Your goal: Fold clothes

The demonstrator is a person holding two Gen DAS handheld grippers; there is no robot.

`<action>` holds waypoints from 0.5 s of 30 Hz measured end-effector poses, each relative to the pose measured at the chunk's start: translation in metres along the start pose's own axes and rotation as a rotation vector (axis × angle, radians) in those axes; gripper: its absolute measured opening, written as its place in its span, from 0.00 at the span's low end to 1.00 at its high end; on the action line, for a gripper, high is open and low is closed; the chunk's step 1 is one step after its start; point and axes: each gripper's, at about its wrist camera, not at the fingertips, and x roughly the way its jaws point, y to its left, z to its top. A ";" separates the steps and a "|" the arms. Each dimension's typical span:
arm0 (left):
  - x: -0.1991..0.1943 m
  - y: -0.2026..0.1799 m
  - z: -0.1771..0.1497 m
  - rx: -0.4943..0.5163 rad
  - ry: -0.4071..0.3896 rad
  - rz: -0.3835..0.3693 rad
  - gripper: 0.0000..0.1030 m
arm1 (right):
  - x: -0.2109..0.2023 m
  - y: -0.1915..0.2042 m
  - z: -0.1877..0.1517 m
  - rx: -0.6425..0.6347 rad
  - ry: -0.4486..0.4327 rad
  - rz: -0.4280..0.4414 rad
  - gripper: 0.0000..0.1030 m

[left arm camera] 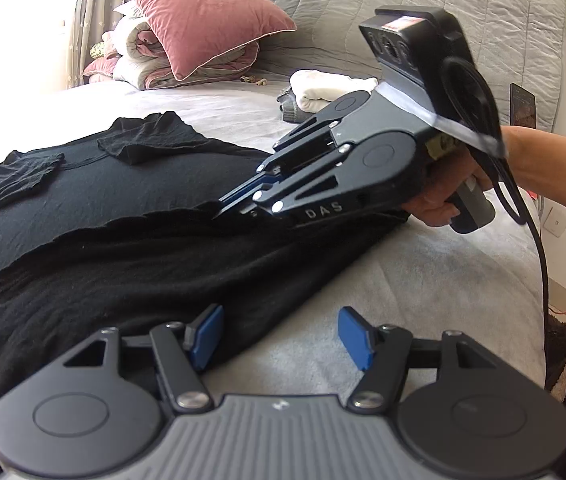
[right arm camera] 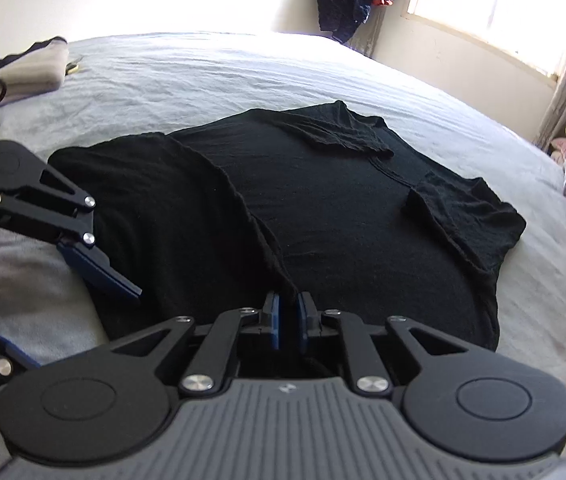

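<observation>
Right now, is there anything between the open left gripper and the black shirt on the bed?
Nothing visible. The left gripper hangs open just above the black shirt at its near edge, nothing between its pads. The right gripper is further along, at the folded edge, not in the way.

Close wrist views, shared black shirt (left arm camera: 123,216)
</observation>
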 end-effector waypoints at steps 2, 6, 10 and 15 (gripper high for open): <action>0.001 0.000 0.000 -0.003 0.000 -0.002 0.63 | 0.003 -0.016 0.000 0.097 0.007 0.049 0.20; 0.001 0.001 0.000 -0.008 0.000 -0.007 0.63 | 0.007 -0.025 0.002 0.176 0.018 0.113 0.22; 0.001 0.000 -0.001 -0.007 0.001 -0.012 0.63 | -0.002 0.000 0.004 0.079 0.018 0.089 0.06; 0.001 0.000 -0.001 -0.005 0.003 -0.012 0.63 | -0.005 0.001 0.002 0.031 -0.030 -0.047 0.04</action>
